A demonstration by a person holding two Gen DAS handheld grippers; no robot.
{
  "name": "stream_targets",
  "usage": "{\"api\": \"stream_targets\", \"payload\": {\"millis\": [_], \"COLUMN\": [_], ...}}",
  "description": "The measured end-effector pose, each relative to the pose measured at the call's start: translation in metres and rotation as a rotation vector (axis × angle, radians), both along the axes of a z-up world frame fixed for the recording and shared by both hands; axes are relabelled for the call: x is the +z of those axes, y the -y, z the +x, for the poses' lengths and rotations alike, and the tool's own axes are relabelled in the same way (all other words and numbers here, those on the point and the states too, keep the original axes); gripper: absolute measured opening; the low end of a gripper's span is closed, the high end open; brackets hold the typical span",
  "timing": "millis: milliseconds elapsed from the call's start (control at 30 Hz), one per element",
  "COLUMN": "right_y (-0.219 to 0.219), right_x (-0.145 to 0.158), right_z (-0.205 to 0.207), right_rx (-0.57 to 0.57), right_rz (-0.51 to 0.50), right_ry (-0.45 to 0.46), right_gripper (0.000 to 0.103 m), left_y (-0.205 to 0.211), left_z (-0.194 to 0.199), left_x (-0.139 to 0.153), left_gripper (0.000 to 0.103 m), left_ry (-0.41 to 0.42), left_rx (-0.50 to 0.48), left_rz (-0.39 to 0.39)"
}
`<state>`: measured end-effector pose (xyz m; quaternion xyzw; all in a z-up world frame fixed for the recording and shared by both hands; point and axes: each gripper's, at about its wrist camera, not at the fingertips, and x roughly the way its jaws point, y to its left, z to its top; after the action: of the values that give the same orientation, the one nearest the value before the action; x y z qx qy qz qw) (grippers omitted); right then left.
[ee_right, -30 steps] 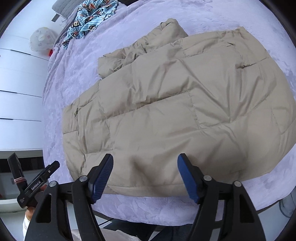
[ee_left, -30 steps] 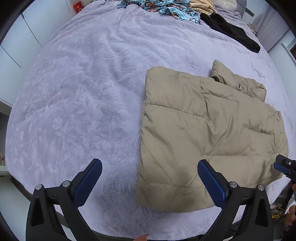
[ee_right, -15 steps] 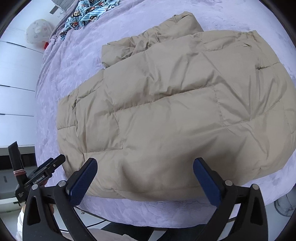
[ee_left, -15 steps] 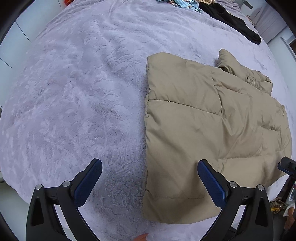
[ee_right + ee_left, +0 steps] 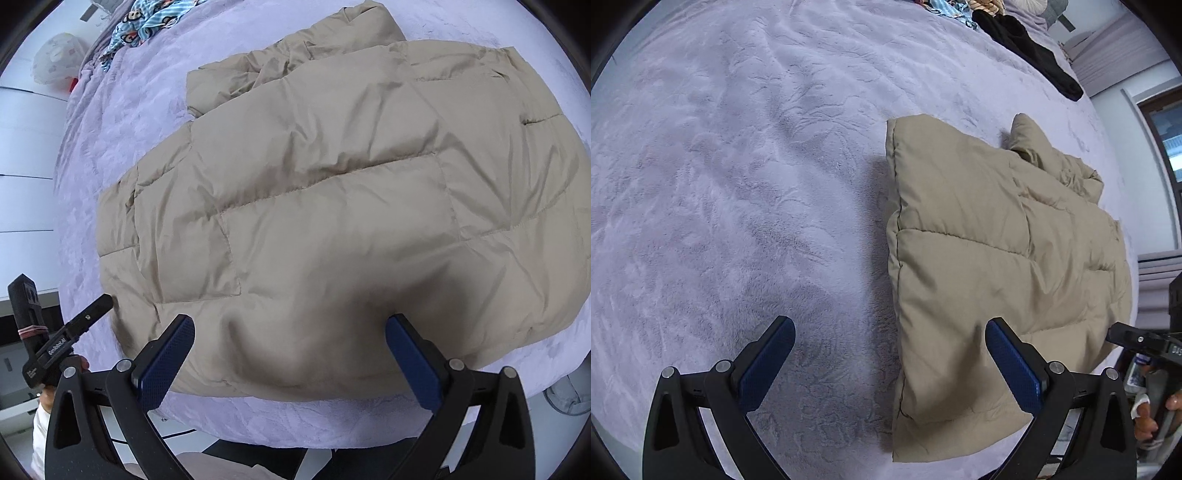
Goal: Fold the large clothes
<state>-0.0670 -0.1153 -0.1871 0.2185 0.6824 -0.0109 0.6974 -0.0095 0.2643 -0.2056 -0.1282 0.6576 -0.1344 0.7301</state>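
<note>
A large beige quilted puffer jacket (image 5: 990,266) lies flat on a lilac bedspread (image 5: 738,184), folded along its left edge, with a sleeve bunched at its far end. My left gripper (image 5: 890,363) is open and empty, straddling the jacket's near left edge just above the bed. In the right wrist view the jacket (image 5: 332,192) fills the frame. My right gripper (image 5: 290,360) is open and empty above the jacket's near hem. The left gripper also shows at the left edge of the right wrist view (image 5: 74,332).
A black garment (image 5: 1030,48) and patterned clothes (image 5: 945,7) lie at the far end of the bed. A blue patterned garment (image 5: 147,26) and a white round object (image 5: 55,59) show far left. The bed's near edge runs under both grippers.
Both grippers have moved forward and closer to the jacket. The right gripper's jaws opened wider between one second ago and half a second ago. The jacket has not moved.
</note>
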Motion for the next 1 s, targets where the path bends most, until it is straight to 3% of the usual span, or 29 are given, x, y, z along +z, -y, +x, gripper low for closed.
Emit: {"api": "stream_targets", "payload": {"millis": [233, 400, 533, 633, 700, 767, 833, 900, 933, 967, 1000], "right_y": [0.003, 0.008, 0.011, 0.014, 0.016, 0.02, 0.025, 0.029, 0.033, 0.037, 0.041], "right_x": [-0.001, 0.002, 0.005, 0.008, 0.009, 0.012, 0.015, 0.015, 0.011, 0.006, 0.003], "right_z": [-0.001, -0.003, -0.003, -0.001, 0.003, 0.006, 0.01, 0.015, 0.018, 0.021, 0.023], "right_rx": [-0.005, -0.017, -0.019, -0.018, -0.029, -0.036, -0.036, -0.032, -0.034, -0.042, -0.045], "right_rz": [-0.013, -0.032, -0.048, -0.065, -0.068, -0.078, -0.105, -0.12, -0.133, -0.13, -0.115], "right_ry": [-0.018, -0.026, -0.024, -0.02, -0.013, 0.009, 0.05, 0.084, 0.082, 0.09, 0.109], "right_gripper": [0.103, 0.103, 0.103, 0.103, 0.103, 0.103, 0.1, 0.064, 0.032, 0.024, 0.023], "left_y": [-0.004, 0.02, 0.05, 0.071, 0.078, 0.076, 0.078, 0.077, 0.077, 0.078, 0.079], "left_z": [0.014, 0.025, 0.036, 0.041, 0.041, 0.042, 0.042, 0.039, 0.037, 0.034, 0.032], "left_x": [-0.037, -0.057, -0.068, -0.077, -0.074, -0.071, -0.063, -0.05, -0.043, -0.035, -0.028], "left_gripper": [0.103, 0.103, 0.103, 0.1, 0.056, 0.036, 0.029, 0.025, 0.025, 0.025, 0.025], "left_ry": [-0.099, -0.147, -0.17, -0.197, -0.189, -0.206, -0.191, -0.173, -0.162, -0.152, -0.144], "left_rx": [-0.097, -0.145, -0.205, -0.253, -0.296, -0.283, -0.274, -0.255, -0.246, -0.238, -0.233], "left_rz": [-0.216, -0.378, -0.453, -0.434, -0.43, -0.504, -0.505, -0.506, -0.511, -0.515, -0.516]}}
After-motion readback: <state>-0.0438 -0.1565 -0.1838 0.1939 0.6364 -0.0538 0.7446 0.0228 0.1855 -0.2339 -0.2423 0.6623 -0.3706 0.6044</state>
